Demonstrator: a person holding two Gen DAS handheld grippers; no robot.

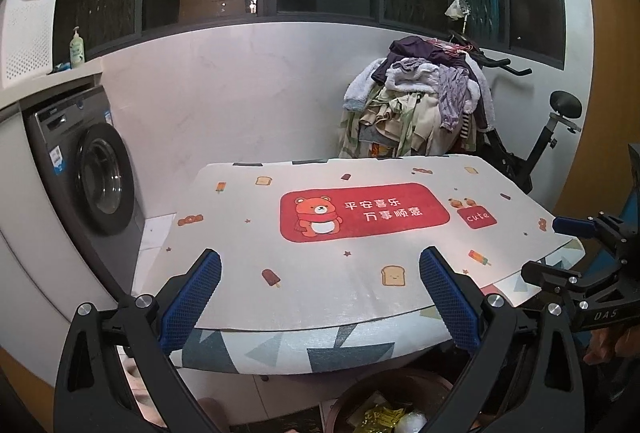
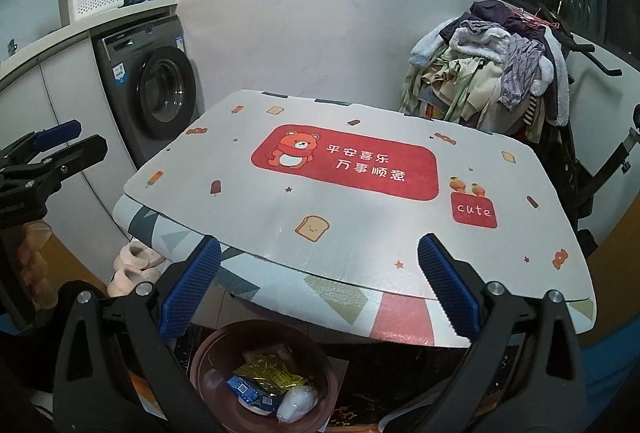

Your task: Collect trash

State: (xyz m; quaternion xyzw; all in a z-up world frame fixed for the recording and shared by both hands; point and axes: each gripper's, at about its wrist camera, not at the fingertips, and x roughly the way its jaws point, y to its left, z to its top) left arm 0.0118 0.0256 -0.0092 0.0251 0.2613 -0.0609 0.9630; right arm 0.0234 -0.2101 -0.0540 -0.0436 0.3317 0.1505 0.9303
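Brown round plastic trash bin (image 2: 260, 373) sits on the floor under the near edge of the table with the white bear-print mat (image 2: 360, 193), and it's got a yellow foil wrapper (image 2: 272, 371), a blue packet (image 2: 250, 391) and a white crumpled wad (image 2: 298, 403) in it. Both my left gripper (image 1: 320, 297) and right gripper (image 2: 320, 289) hover over that near edge, blue-padded fingers spread wide, holding nothing.

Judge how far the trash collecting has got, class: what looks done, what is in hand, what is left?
Done: a yellow wrapper, a blue packet and a white wad lie in the brown bin below the table, whose mat shows no loose trash. In hand: nothing; the left gripper and right gripper are open and empty. Left: nothing visible.
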